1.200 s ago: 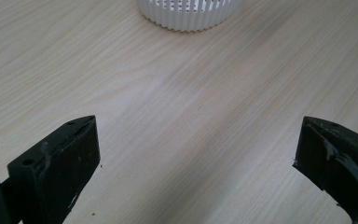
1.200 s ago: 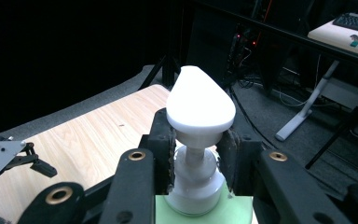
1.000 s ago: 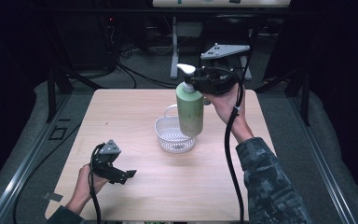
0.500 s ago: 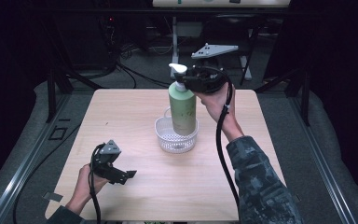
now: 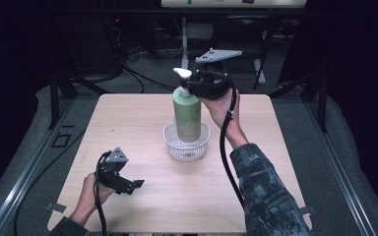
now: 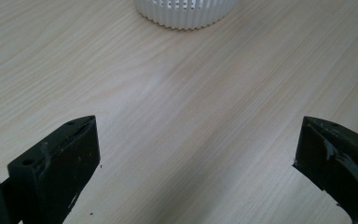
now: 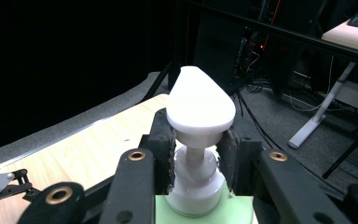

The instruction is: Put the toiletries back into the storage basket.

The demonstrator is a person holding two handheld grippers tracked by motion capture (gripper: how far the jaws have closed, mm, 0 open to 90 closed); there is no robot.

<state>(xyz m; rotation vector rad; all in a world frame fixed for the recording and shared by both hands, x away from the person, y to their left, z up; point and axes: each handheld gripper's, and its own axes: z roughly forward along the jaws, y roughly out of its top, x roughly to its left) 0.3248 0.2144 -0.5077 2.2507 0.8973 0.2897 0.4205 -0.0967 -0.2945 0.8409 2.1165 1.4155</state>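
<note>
A green pump bottle (image 5: 187, 114) with a white pump head (image 7: 200, 103) stands upright with its base inside a white slotted basket (image 5: 186, 149) at the table's middle. My right gripper (image 5: 195, 87) is shut on the bottle's white neck (image 7: 195, 179), just under the pump head, and its jaws press both sides of that neck. My left gripper (image 5: 134, 184) rests low over the table's front left, open, with bare wood between its fingers (image 6: 56, 168). The basket's rim (image 6: 186, 14) lies ahead of the left gripper.
The wooden table (image 5: 128, 123) has bare room around the basket. Dark floor, cables and table legs (image 5: 184, 39) lie beyond the far edge. A black cable (image 5: 226, 152) trails from my right gripper along the forearm.
My right gripper has carried the bottle leftward and down, from beside and above the basket into it. The left gripper has stayed where it was.
</note>
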